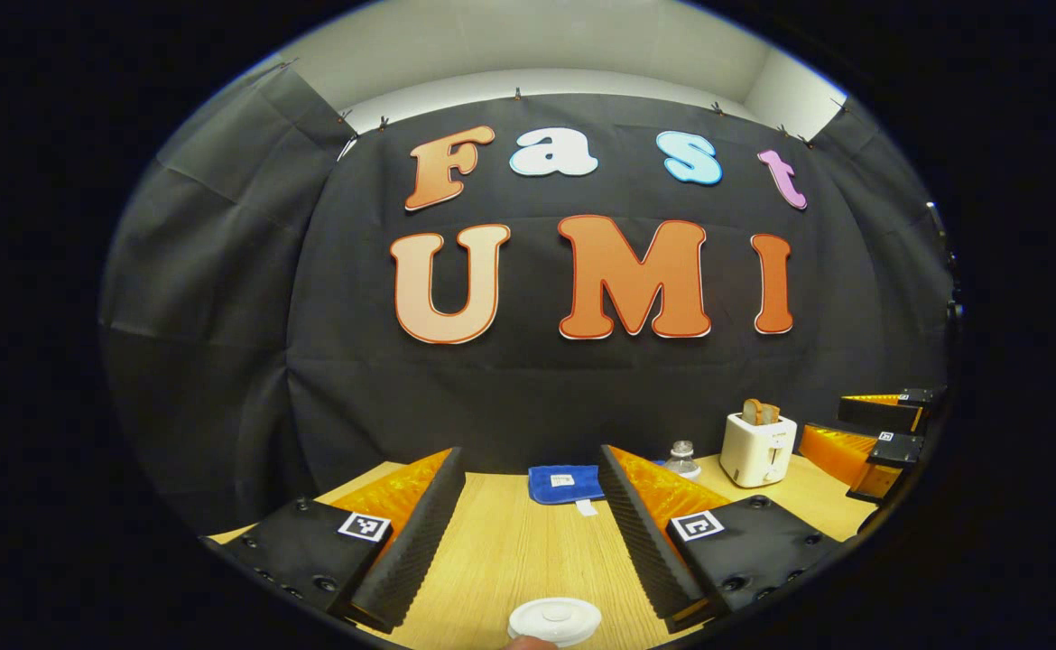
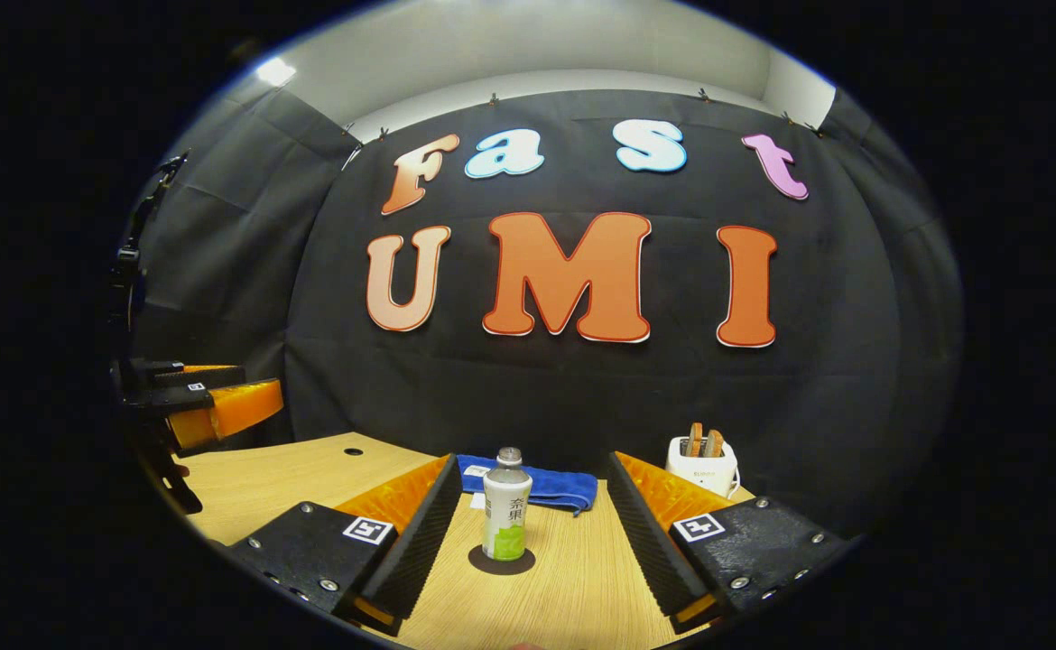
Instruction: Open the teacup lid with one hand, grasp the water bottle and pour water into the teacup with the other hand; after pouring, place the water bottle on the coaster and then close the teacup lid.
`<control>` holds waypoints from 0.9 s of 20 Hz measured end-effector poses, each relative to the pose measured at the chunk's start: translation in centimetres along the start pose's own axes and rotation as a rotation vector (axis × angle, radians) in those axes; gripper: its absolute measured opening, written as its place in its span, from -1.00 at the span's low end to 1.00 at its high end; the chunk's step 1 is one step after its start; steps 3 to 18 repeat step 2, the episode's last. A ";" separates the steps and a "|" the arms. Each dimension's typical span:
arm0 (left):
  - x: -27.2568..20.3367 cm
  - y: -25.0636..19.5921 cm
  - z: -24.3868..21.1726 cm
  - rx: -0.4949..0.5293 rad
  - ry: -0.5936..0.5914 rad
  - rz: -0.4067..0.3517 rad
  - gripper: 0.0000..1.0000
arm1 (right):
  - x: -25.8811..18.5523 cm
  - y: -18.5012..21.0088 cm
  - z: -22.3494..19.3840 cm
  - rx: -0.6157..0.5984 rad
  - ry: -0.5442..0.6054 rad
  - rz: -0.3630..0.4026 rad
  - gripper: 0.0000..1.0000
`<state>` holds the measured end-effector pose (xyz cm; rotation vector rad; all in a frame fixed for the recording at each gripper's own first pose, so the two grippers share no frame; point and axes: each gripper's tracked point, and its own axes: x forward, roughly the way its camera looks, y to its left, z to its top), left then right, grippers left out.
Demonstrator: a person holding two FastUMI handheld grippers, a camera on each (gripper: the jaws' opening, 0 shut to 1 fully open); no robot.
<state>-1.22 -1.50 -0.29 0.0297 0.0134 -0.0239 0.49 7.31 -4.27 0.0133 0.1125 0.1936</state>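
I hold both grippers, left (image 1: pixel 528 533) and right (image 2: pixel 528 533), spread wide and empty; bottle (image 2: pixel 506 507) upright on coaster (image 2: pixel 502 561), lid (image 1: pixel 554 621) seated on cup.

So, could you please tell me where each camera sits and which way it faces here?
Left gripper view: rides the left gripper, facing the booth wall over the table; its open fingers frame the teacup lid; the right gripper shows far right.
Right gripper view: rides the right gripper, facing the same wall; its open fingers frame the water bottle on the coaster.
Both share the blue cloth, toaster and bottle.
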 end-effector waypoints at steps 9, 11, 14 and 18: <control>-0.2 0.2 0.2 0.010 -0.007 0.010 0.94 | 0.1 -0.1 0.2 0.006 -0.002 -0.003 0.94; -0.2 0.2 0.2 0.010 -0.007 0.010 0.94 | 0.1 -0.1 0.2 0.006 -0.002 -0.003 0.94; -0.2 0.2 0.2 0.010 -0.007 0.010 0.94 | 0.1 -0.1 0.2 0.006 -0.002 -0.003 0.94; -0.2 0.2 0.2 0.010 -0.007 0.010 0.94 | 0.1 -0.1 0.2 0.006 -0.002 -0.003 0.94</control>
